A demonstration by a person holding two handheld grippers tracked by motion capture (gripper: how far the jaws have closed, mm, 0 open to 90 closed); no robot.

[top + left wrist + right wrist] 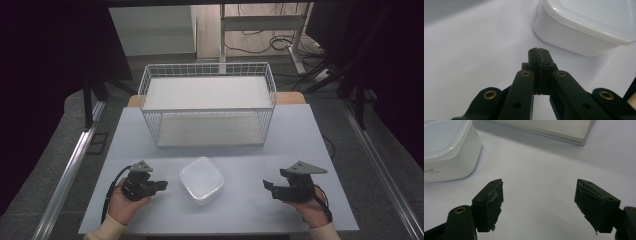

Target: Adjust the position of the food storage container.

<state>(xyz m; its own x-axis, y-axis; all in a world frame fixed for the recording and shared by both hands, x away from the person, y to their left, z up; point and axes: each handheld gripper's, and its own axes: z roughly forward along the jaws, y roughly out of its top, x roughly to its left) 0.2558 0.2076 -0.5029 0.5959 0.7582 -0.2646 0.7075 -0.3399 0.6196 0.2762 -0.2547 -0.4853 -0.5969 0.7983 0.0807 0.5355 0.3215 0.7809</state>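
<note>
White lidded box (201, 180) sits between closed left gripper (163, 186) and wide-open right gripper (266, 186).

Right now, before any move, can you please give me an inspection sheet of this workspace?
Surface: pale table, flat and clean.
Job's things: white lidded box, front centre, lid on; wire basket behind it, standing apart.
Clutter: nothing seen.
Grippers: left tongs shut on nothing, pointing at the box, not touching; right tongs open, nothing between them.
Cables: one black cable trails from the left tongs; floor cables behind the table.
Surroundings: dark curtains on both sides; desk frame behind.
</note>
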